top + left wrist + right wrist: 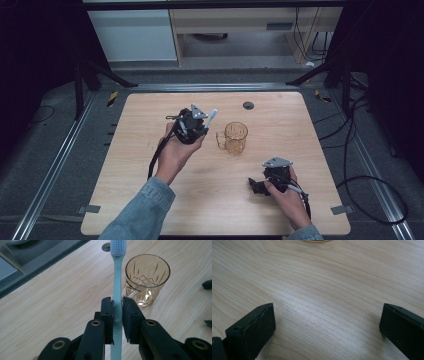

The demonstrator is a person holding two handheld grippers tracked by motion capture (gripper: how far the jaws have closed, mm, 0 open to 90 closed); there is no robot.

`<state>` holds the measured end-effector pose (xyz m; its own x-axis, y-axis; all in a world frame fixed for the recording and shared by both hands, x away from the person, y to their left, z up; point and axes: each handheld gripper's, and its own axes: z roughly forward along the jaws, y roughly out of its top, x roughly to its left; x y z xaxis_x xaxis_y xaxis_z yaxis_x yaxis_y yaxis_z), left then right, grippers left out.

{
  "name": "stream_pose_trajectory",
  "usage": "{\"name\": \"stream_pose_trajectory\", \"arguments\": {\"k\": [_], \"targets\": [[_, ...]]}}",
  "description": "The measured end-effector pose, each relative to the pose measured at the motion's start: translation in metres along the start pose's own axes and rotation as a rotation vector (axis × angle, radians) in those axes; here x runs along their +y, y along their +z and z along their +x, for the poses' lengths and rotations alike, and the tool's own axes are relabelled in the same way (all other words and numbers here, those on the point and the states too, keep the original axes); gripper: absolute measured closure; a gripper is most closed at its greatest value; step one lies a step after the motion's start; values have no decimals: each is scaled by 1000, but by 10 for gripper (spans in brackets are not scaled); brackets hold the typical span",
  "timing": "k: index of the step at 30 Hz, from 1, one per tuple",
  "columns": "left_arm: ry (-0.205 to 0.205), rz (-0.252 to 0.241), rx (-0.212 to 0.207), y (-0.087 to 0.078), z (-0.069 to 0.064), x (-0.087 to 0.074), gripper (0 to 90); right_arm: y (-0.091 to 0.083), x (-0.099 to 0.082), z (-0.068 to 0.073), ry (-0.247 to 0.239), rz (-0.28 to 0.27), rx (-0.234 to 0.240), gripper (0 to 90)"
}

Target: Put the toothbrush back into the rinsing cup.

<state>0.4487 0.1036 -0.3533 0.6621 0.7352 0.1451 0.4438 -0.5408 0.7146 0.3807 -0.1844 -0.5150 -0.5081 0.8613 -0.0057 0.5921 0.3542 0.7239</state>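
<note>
The amber glass mug (pixel 235 137) stands upright near the middle of your wooden table (pixel 150 165), and nothing lies in it; in the left gripper view its cut-pattern walls (pixel 146 277) show clear through to the bottom, with the handle on the side facing your left gripper. Your left gripper (pixel 196 121) hovers just beside the mug's handle side, its jaws clamped on a pale blue toothbrush (pixel 116 290). The brush handle runs straight up between the jaws, and its white bristled head (pixel 213 114) rises past them, level with the mug's rim and apart from it. Your right gripper (pixel 264 184) sits low on the near side of the mug, well apart from it, jaws spread wide over bare wood with nothing between them. A small round grey grommet (pixel 248 105) sits in the tabletop beyond the mug.
</note>
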Motion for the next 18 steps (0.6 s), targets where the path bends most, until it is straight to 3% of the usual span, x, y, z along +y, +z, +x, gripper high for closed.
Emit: {"name": "stream_pose_trajectory", "arguments": {"k": [4, 9, 18], "targets": [[-45, -35, -4, 4, 5, -2, 788, 0, 0, 0, -4, -1, 0, 8], [-54, -65, -3, 4, 4, 1, 788, 0, 0, -1, -12, -2, -1, 8], [-84, -162, 20, 4, -1, 3, 788, -1, 0, -1, 1, 1, 5, 8]]}}
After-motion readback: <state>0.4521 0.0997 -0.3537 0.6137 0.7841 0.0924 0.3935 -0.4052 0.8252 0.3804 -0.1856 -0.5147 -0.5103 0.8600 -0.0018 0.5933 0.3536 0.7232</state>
